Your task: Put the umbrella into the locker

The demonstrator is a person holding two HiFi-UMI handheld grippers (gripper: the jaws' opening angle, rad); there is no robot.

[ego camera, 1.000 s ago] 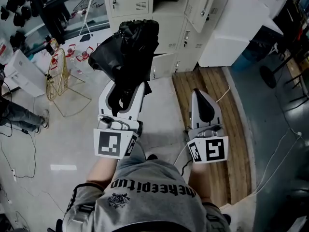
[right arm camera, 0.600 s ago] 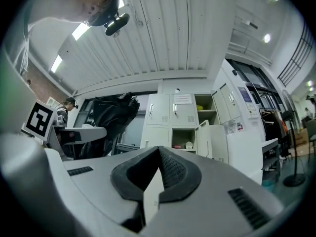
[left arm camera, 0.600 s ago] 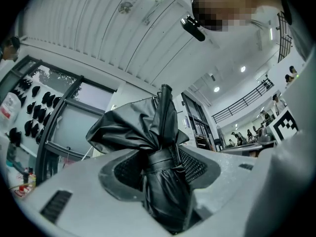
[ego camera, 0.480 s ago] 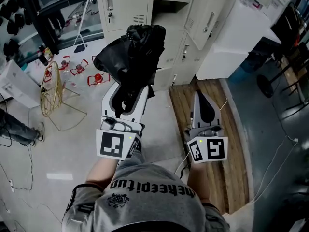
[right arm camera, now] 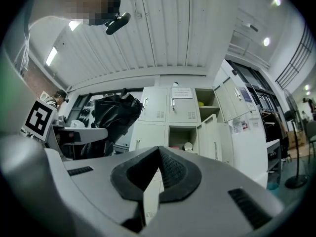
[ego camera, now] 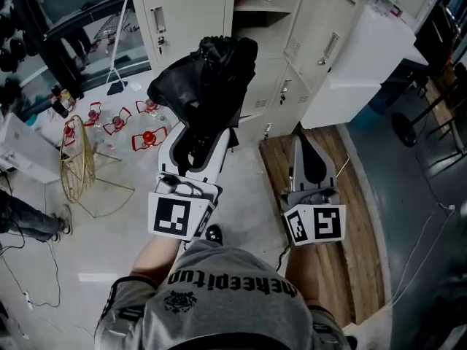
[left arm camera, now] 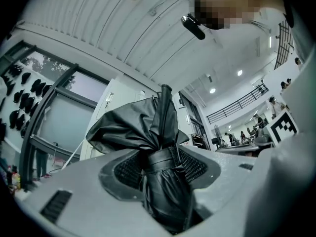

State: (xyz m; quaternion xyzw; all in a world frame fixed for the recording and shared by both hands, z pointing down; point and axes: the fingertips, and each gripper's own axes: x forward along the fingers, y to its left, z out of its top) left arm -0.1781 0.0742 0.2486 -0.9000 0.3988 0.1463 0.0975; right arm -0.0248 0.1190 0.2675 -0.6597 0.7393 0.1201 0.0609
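A: Where's the umbrella?
B: Pinched between the left gripper's jaws — its bundled end juts past the tips, toward the locker.
A: Right gripper?
B: Jaws pressed together, empty.

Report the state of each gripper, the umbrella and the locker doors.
umbrella: folded, strapped round its middle, held up in the air.
left gripper: jaws shut on the umbrella.
right gripper: jaws shut, nothing between them.
lower locker door: open.
upper locker door: open.
top left locker door: closed.
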